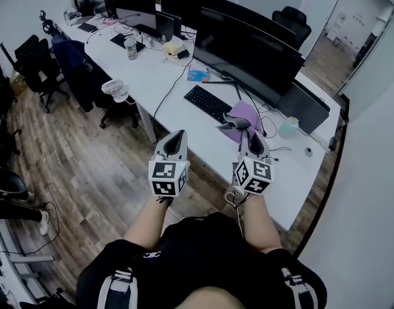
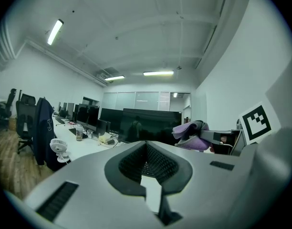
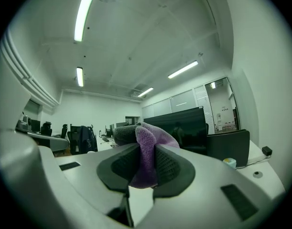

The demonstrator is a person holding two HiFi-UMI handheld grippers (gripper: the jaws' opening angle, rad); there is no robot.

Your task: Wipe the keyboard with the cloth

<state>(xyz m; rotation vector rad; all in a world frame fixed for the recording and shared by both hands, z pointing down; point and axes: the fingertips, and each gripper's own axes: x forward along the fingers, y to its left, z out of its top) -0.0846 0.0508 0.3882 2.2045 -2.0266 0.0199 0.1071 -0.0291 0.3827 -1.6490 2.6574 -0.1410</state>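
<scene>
From my end, the left gripper [image 1: 176, 139] is out front on a straight forearm, nose aimed at the white desk [image 1: 152, 76] and hanging over the wood floor [image 1: 87, 166] short of the desk's front edge. Its jaws are pressed together w/ nothing between them (the left gripper view shows the pads meeting). The black keyboard [image 1: 208, 103] lies flat on the desk ahead, in front of the dark monitor [image 1: 248, 50]. The right gripper [image 1: 250, 136] sits level beside the left, forearm likewise extended. Its jaws are clamped on the purple cloth [image 3: 145, 149], which bunches up past the tips near the keyboard's right end. Can't tell if the cloth touches the keys.
</scene>
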